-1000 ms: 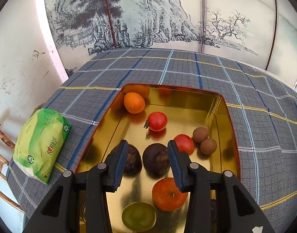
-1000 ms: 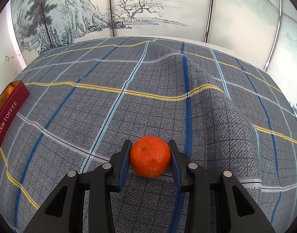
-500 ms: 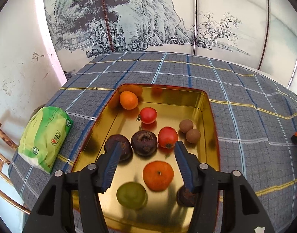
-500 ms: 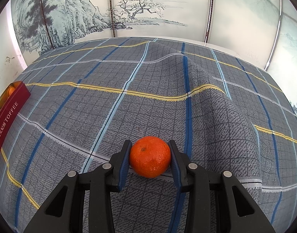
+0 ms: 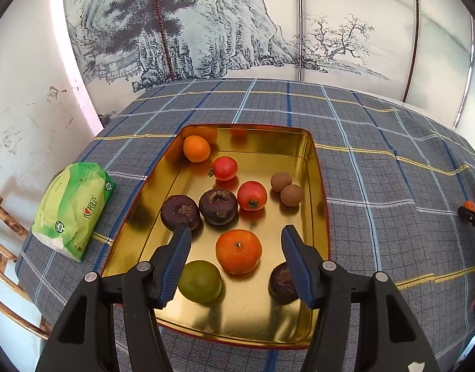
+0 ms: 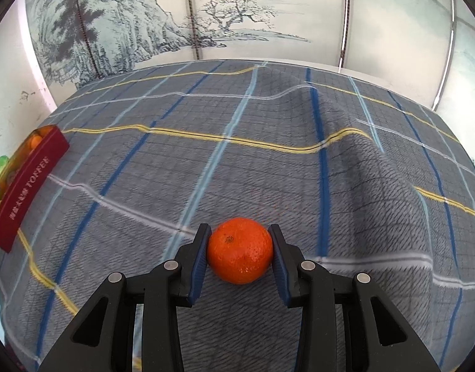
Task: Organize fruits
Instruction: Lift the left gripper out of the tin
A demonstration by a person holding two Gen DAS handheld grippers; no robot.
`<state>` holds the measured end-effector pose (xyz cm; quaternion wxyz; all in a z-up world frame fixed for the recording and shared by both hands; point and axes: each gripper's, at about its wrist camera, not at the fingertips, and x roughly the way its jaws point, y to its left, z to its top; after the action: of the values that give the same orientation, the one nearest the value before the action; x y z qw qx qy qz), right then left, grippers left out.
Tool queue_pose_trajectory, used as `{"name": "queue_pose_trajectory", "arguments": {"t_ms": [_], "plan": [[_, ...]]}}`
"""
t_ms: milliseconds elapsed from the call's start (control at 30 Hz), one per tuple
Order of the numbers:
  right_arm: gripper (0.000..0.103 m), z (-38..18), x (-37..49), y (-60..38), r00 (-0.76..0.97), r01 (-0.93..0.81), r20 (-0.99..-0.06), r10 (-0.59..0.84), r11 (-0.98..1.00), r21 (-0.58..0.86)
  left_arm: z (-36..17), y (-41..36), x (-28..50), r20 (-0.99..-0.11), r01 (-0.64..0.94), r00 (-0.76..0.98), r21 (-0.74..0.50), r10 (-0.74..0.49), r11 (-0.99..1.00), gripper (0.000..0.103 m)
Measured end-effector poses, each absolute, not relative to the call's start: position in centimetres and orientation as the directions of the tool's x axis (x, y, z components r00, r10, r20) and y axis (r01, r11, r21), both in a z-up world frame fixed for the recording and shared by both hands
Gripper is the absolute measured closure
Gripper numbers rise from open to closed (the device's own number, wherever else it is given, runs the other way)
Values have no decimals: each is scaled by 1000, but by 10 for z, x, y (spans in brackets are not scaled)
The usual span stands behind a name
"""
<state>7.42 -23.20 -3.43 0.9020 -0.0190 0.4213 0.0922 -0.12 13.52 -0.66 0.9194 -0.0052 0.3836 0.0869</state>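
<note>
A gold tin tray (image 5: 312, 161) holds several fruits: a tangerine (image 5: 238, 250), a green fruit (image 5: 200, 281), two red tomatoes (image 5: 251, 195), dark round fruits (image 5: 218, 206), two brown longans (image 5: 291, 194) and a small orange (image 5: 196, 148). My left gripper (image 5: 236, 259) is open and empty, raised above the tray's near end. My right gripper (image 6: 240, 254) is shut on a tangerine (image 6: 240, 254) and holds it over the plaid cloth. The tray's red side (image 6: 23, 186) shows at the far left of the right wrist view.
A green tissue pack (image 5: 73, 207) lies on the cloth left of the tray. A wooden chair (image 5: 2, 248) stands by the table's left edge. The plaid tablecloth (image 6: 268, 155) is rumpled into a ridge. A painted screen stands behind the table.
My left gripper has opened wider and pulled up and back from the tray. My right gripper has lifted with the tangerine and turned slightly; the tray's side looks larger.
</note>
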Motion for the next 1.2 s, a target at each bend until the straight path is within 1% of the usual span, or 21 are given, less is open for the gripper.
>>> {"name": "queue_pose_trajectory", "arguments": {"t_ms": [367, 533, 667, 833, 1200], "plan": [[64, -17, 44, -195, 625, -273, -740, 247, 958, 88, -3, 132, -13, -698, -155, 700, 59, 152, 986, 46], [64, -9, 36, -171, 622, -323, -733, 274, 943, 79, -2, 137, -19, -695, -165, 702, 54, 156, 985, 40], [64, -3, 34, -157, 616, -351, -731, 294, 933, 79, -1, 139, -23, -689, -166, 708, 55, 158, 985, 38], [64, 2, 33, -141, 608, -382, -729, 314, 921, 78, 0, 141, -25, -687, -168, 710, 51, 157, 984, 34], [64, 14, 27, -96, 588, -462, -724, 360, 885, 64, -6, 150, -29, -701, -176, 698, 29, 146, 984, 33]]}}
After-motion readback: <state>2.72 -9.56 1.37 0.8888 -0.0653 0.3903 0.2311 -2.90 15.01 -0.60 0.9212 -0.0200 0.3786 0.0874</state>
